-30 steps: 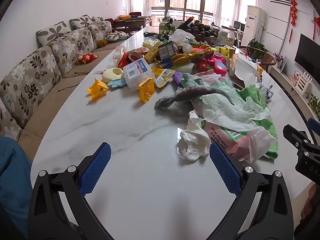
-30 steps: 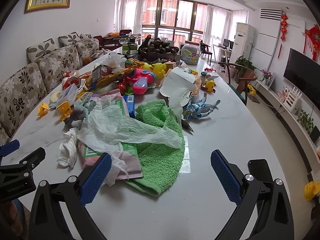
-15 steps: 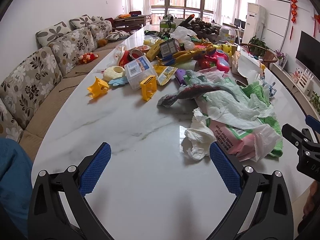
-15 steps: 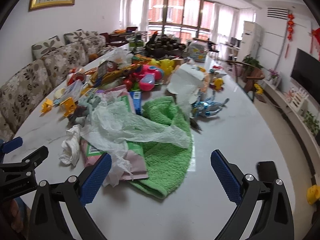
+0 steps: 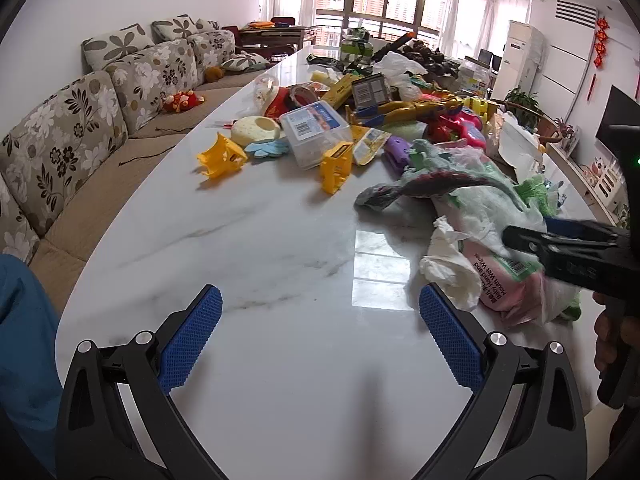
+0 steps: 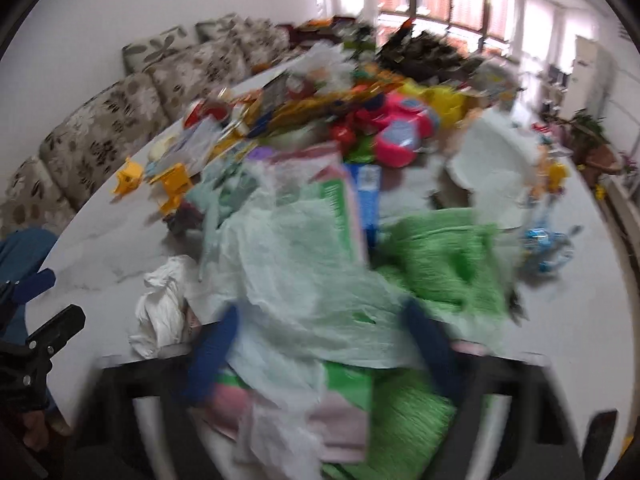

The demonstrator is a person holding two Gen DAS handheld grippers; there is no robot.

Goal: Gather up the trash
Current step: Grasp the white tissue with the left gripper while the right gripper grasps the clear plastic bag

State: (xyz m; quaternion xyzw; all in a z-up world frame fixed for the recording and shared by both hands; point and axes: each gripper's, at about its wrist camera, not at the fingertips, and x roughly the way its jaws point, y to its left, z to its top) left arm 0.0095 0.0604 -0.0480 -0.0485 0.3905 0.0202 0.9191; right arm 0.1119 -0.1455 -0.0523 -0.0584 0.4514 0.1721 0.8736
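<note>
On a marble tabletop (image 5: 248, 240) crowded with toys and packaging, the trash collection looks barely begun: no bag or bin appears in either view, and nothing seems to have been lifted clear.

At far left of the spread, yellow plastic toys (image 5: 222, 156) and a clear lidded box (image 5: 316, 132) lie untouched near the sofa side. The left claw (image 5: 320, 338) hovers over bare marble in the foreground, its blue pads spread wide with nothing between them.

Just to its right lies a crumpled white tissue (image 5: 452, 264), still on the tabletop, touching a pink-and-green pack of wet wipes (image 5: 500, 280). Draped over that pack is a thin pale-green plastic bag (image 6: 304, 280), with a toy dinosaur (image 5: 432, 184) lying on its far end and a green towel (image 6: 444, 260) beside it.

At right, the right claw (image 6: 324, 352) reaches into this heap. Its jaws have just been closing, and the plastic bag and wipes pack sit between the pads; heavy motion blur in the right wrist view leaves it unclear whether the pads already press on them.

By this evidence the first pickup is only under way. The tissue, bag and wrappers remain to be gathered.
</note>
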